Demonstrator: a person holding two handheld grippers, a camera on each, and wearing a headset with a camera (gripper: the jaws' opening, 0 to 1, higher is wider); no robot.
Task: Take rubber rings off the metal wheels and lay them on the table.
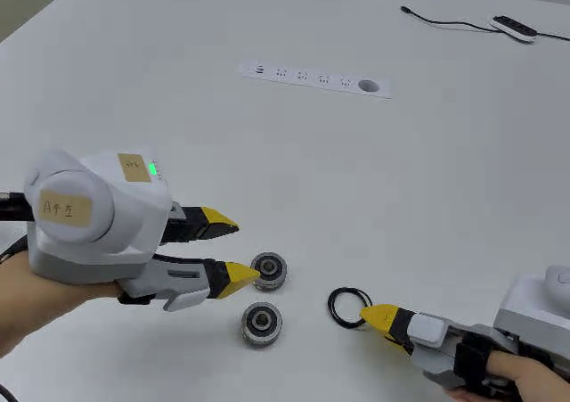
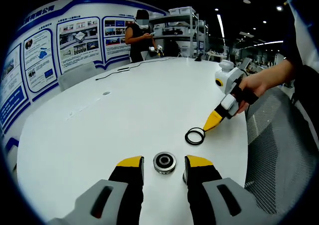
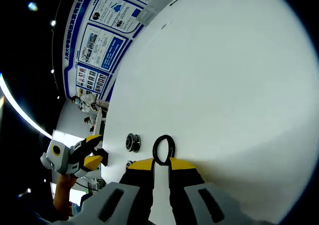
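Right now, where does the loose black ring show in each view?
Head view: ring low, right of centre.
Left gripper view: ring right of centre, past the jaws.
Right gripper view: ring bottom centre, at the jaw tips.
Shared landmark: yellow tip of the right gripper at its edge.

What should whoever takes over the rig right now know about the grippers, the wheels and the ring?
Left gripper: open, one jaw on each side of the far wheel, not closed on it.
Right gripper: shut, tips at the edge of the rubber ring; cannot tell whether it pinches it.
Near wheel: free on the table.
Done: one ring lies flat on the table.
Left: check both wheels for rings; the far wheel is probably next.
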